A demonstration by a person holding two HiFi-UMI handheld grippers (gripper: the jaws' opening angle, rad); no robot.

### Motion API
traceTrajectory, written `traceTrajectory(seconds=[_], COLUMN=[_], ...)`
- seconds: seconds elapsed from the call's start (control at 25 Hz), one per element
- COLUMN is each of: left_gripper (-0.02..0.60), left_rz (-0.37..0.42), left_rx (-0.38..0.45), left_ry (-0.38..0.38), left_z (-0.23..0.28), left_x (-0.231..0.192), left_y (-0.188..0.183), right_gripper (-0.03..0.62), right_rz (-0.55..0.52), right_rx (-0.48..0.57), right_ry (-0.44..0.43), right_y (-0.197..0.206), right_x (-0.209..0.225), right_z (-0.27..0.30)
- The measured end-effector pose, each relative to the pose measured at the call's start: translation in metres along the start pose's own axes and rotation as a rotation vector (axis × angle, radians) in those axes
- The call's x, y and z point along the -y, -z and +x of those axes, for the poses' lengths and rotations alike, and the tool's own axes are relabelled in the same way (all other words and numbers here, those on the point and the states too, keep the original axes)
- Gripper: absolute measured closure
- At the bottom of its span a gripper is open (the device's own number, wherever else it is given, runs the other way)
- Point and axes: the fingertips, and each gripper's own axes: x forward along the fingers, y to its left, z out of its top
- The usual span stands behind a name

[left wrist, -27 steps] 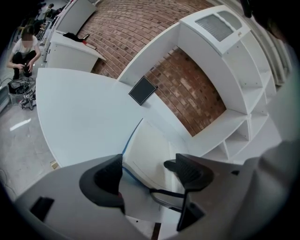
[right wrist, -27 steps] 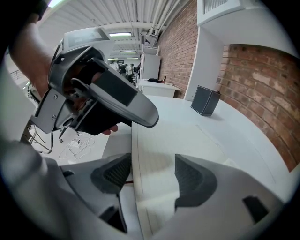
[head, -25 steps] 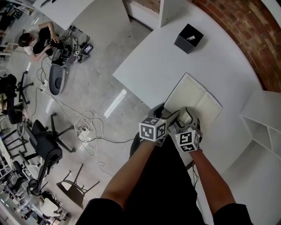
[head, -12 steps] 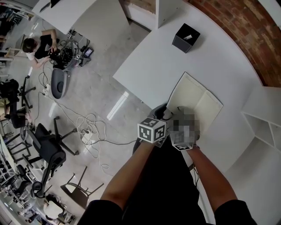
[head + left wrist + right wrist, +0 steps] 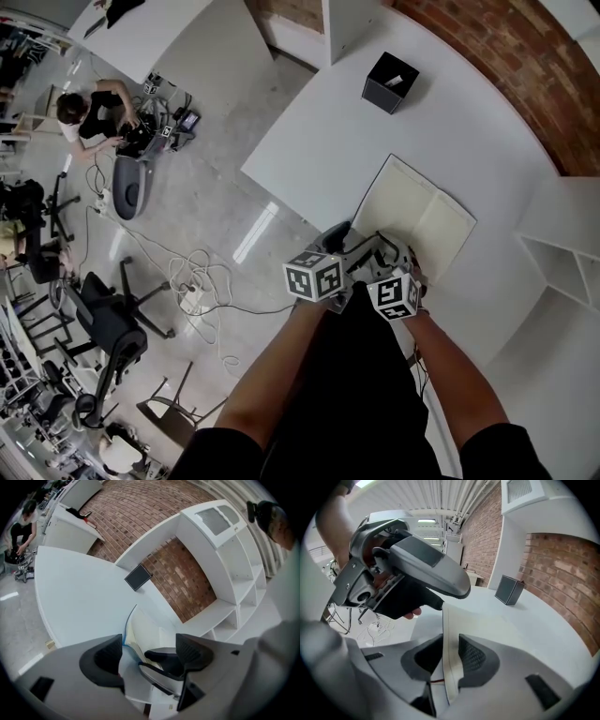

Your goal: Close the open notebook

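Cream paper stands upright between the jaws of the right gripper [image 5: 449, 654]. It is the near edge of the open notebook [image 5: 420, 214], which lies on the white table [image 5: 319, 141] close to the side where the person stands. These jaws have just been closing, and only a narrow slot remains between them. Both pads seem to press on the thin leaf, so this gripper has hold of 1 half of the notebook. It cannot be told whether it pinches the cover alone or also some pages.

The left gripper [image 5: 147, 651] keeps its 2 jaws wide apart and holds nothing. It hovers just beside the right one, at the near left part of the notebook. In the left gripper view the left half curves upward and shows a blue edge, while the right half lies flat on the table.

The step in hand appears to be the grasp of the half that must be folded over. The closing itself is not yet done, because in the head view the notebook is spread open.

The next move probably calls for an arc. The held edge should go up, pass over the spine and come down on the flat half, and the jaws should open only when the 2 halves meet. The leaf is thin and may slip or bend, so a steady grip seems necessary. The free left gripper could press on the cover afterwards.
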Motion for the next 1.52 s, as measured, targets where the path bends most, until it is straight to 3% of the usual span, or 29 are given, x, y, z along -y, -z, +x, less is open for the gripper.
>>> traceTrajectory(seconds=[0.28, 0.44, 0.48, 0.6, 0.72, 1.0, 1.16, 1.4, 1.52], left_gripper=[0.227, 0.230, 0.250, 0.447, 0.518, 0.546, 0.548, 0.549, 0.549], left_rz=[-0.014, -0.066, -0.086, -0.139, -0.166, -0.154, -0.142, -0.088, -0.059], left_rx=[-0.025, -0.015, -0.003, 0.032, 0.016, -0.046, -0.061, -0.089, -0.093], left_ry=[-0.012, -0.003, -0.004, -0.030, -0.056, -0.063, -0.041, -0.026, -0.019], left_z=[0.003, 0.009, 0.009, 0.007, 0.006, 0.004, -0.002, -0.007, -0.007], left_x=[-0.006, -0.008, -0.009, -0.018, -0.024, -0.021, -0.012, 0.003, 0.017], left_y=[0.011, 0.013, 0.010, 0.001, 0.000, -0.002, -0.004, -0.005, -0.003], right_gripper=[0.503, 0.503, 0.503, 0.503, 0.503, 0.490, 0.465, 0.461, 0.492], right_rz=[0.029, 0.032, 0.033, 0.038, 0.039, 0.031, 0.033, 0.117, 0.206], right_rx=[0.021, 0.025, 0.025, 0.026, 0.023, -0.012, -0.041, 0.013, 0.068], right_ry=[-0.009, -0.012, -0.013, -0.014, -0.014, -0.023, 0.013, 0.083, 0.150], right_y=[-0.001, -0.001, -0.001, -0.001, -0.001, -0.001, -0.006, -0.020, -0.023], right_x=[0.002, 0.002, 0.002, 0.003, 0.002, 0.002, 0.002, 0.007, 0.019], right_z=[-0.002, -0.003, -0.002, -0.002, -0.002, -0.002, -0.010, -0.039, -0.066])
